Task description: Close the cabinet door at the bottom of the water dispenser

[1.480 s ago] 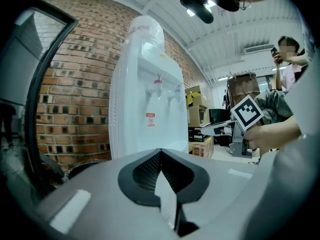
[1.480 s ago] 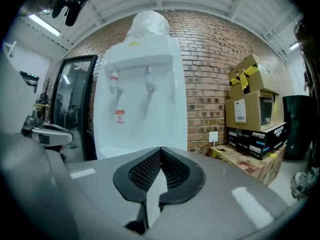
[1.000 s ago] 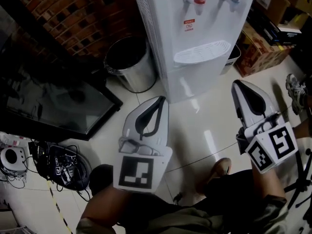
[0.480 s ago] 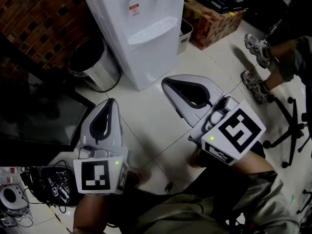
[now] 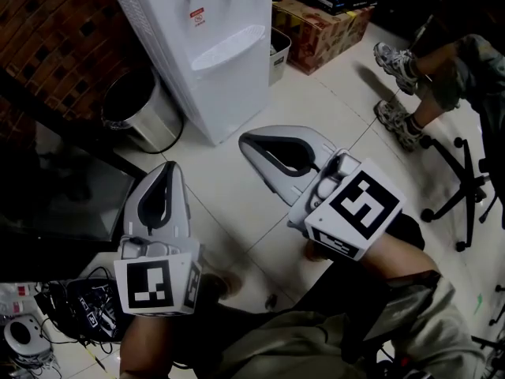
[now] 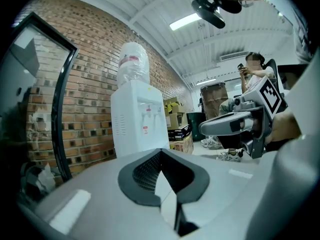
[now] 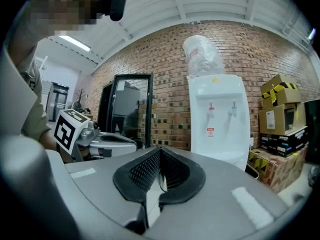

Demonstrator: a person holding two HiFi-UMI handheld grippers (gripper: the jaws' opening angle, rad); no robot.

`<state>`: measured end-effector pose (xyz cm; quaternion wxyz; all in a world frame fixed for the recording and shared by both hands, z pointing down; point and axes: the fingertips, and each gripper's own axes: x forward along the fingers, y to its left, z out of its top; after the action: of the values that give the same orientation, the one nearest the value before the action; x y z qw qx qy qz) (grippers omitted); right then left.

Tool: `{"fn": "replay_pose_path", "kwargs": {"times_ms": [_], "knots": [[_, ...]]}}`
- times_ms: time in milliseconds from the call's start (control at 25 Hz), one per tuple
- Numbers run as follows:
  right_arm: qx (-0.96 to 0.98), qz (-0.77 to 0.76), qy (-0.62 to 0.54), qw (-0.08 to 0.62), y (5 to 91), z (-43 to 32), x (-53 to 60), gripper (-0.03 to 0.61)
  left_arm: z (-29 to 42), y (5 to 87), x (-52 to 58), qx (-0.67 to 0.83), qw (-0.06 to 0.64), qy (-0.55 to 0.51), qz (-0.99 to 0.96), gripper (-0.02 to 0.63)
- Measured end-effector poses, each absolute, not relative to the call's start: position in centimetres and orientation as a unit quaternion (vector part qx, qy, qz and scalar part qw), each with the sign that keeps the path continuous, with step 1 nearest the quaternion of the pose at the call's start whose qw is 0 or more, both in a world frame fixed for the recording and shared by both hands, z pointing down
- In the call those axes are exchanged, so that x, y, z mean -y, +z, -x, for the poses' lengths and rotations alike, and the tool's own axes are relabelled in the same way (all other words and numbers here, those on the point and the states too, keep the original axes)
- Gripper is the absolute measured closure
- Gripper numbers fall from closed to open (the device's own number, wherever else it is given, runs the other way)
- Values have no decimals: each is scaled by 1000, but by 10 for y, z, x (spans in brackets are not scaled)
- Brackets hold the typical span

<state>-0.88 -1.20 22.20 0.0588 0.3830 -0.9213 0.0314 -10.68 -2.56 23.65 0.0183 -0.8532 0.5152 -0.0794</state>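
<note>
**A:** Where does the job stand?

**B:** In the approach, I judge. The water dispenser (image 5: 207,38) stands by the brick wall (image 5: 47,30), well apart from both my tools. Its cabinet door (image 5: 237,97) is the lower front panel, and from here I can't tell whether it sits ajar.

**A:** And the tongs?

**B:** Left gripper (image 5: 168,170) and right gripper (image 5: 247,142) are each pressed together, nothing between them.

**A:** Next?

**B:** I'd bring one closed tip low to that panel and push it flat.
</note>
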Motion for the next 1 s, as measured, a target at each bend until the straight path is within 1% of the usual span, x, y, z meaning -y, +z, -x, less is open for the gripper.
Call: {"fn": "replay_pose_path", "kwargs": {"times_ms": [400, 720, 840, 1000], "knots": [[927, -371, 29, 50, 212, 12, 11, 578, 104, 236, 27, -514, 25, -81, 854, 612], [931, -359, 27, 64, 216, 12, 14, 578, 99, 236, 31, -516, 19, -84, 852, 612], [932, -356, 26, 64, 218, 12, 16, 578, 100, 234, 33, -520, 27, -78, 850, 612], [935, -350, 25, 59, 215, 14, 18, 578, 99, 236, 33, -519, 13, -87, 850, 612]]}}
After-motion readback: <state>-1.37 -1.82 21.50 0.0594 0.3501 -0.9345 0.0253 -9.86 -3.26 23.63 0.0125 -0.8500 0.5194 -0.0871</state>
